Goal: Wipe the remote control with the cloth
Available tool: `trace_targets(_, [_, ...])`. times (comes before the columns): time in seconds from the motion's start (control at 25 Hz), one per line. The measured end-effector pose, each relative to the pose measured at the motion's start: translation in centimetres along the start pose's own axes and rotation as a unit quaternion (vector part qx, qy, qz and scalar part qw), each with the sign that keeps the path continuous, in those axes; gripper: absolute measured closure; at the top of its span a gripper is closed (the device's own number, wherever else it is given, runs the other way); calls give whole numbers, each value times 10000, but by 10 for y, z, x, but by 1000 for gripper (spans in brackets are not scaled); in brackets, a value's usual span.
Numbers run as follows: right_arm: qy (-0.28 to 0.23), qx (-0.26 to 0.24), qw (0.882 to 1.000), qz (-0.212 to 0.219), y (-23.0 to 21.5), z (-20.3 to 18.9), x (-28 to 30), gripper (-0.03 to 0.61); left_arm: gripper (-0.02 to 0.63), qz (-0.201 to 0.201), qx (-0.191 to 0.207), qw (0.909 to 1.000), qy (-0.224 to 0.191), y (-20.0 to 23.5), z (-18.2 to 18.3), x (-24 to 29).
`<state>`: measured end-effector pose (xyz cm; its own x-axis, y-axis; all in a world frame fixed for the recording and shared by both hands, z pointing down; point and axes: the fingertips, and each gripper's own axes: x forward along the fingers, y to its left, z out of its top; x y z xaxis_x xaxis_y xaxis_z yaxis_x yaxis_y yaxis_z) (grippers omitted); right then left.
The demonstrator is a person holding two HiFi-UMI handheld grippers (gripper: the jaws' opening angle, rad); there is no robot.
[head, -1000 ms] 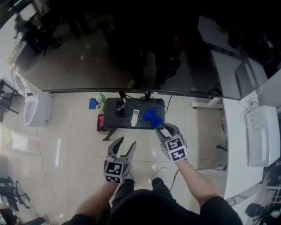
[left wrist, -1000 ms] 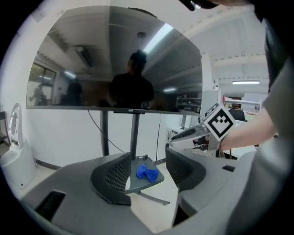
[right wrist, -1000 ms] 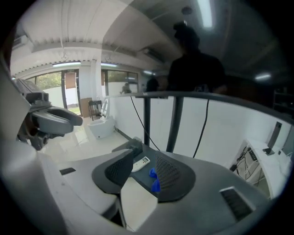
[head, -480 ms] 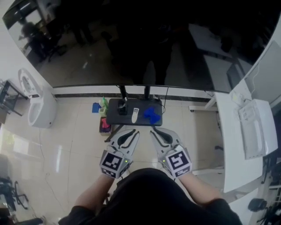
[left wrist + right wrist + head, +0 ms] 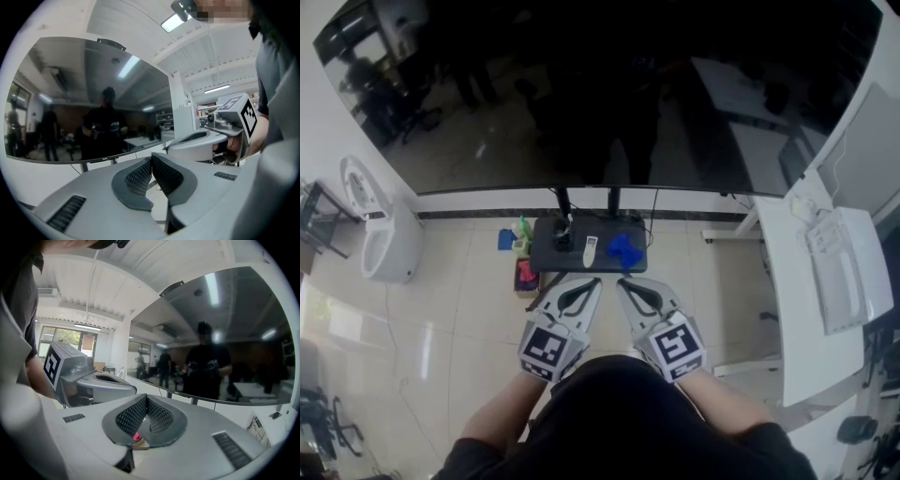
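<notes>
In the head view a small black table stands far below on the floor, under the big screen. A white remote control lies on it, with a crumpled blue cloth just to its right. My left gripper and right gripper are held side by side close to my body, well short of the table. Both are shut with nothing between the jaws. The left gripper view shows its pads pressed together, and the right gripper view shows the same of its pads. Neither gripper view shows the remote or the cloth.
A very large dark screen on a stand fills the top of the head view. Coloured bottles and a pink thing sit left of the table. A white unit stands at the left, a white desk at the right.
The right gripper has let go of the blue cloth, which now lies on the table. Both grippers have drawn back toward my body and closed their jaws.
</notes>
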<state>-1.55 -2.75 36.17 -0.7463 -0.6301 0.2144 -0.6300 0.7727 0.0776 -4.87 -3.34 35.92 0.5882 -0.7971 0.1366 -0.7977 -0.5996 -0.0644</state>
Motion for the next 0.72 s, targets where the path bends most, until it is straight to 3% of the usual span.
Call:
trace_targets(0.24, [16, 78, 10000, -19, 0, -3, 3, 569, 612, -96, 138, 9999, -17, -2, -1, 0])
trace_targets(0.72, [88, 139, 9999, -25, -3, -7, 4, 571, 611, -62, -50, 9999, 123, -3, -6, 1])
